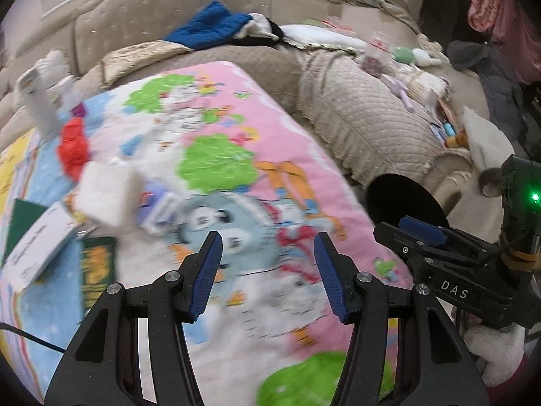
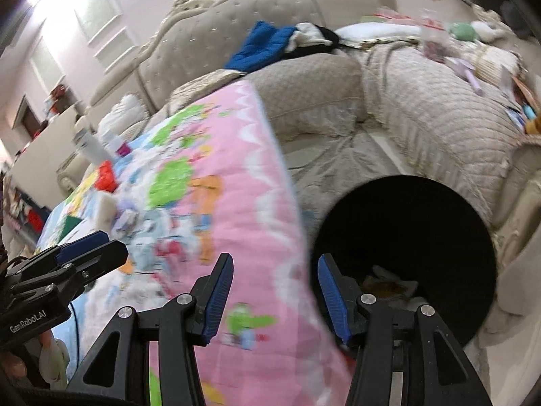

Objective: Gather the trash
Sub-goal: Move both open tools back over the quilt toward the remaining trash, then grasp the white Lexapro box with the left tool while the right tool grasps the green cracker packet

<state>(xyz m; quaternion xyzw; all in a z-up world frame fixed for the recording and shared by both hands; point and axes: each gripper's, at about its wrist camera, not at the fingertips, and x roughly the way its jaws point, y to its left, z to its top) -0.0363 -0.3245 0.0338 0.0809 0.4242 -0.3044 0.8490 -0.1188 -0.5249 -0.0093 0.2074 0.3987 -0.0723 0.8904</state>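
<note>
My left gripper (image 1: 268, 257) is open and empty above a pink cartoon-print quilt (image 1: 209, 128). Trash lies at the quilt's left: a crumpled white tissue (image 1: 108, 193), a red wrapper (image 1: 72, 145), a small printed packet (image 1: 159, 211), a white card (image 1: 37, 247) and a green packet (image 1: 96, 270). My right gripper (image 2: 275, 284) is open and empty, over the quilt's right edge (image 2: 267, 237) beside a black round bin (image 2: 405, 237) with some trash (image 2: 389, 284) inside. The bin also shows in the left wrist view (image 1: 402, 199). The right gripper appears there too (image 1: 422, 233).
A beige tufted sofa (image 1: 365, 115) curves behind, with a blue cloth (image 1: 206, 28), a white pillow (image 1: 324, 37), toys and pens (image 1: 449, 132) on it. A white bottle (image 1: 39, 101) stands at the quilt's far left. Clothes (image 1: 490, 6) hang at top right.
</note>
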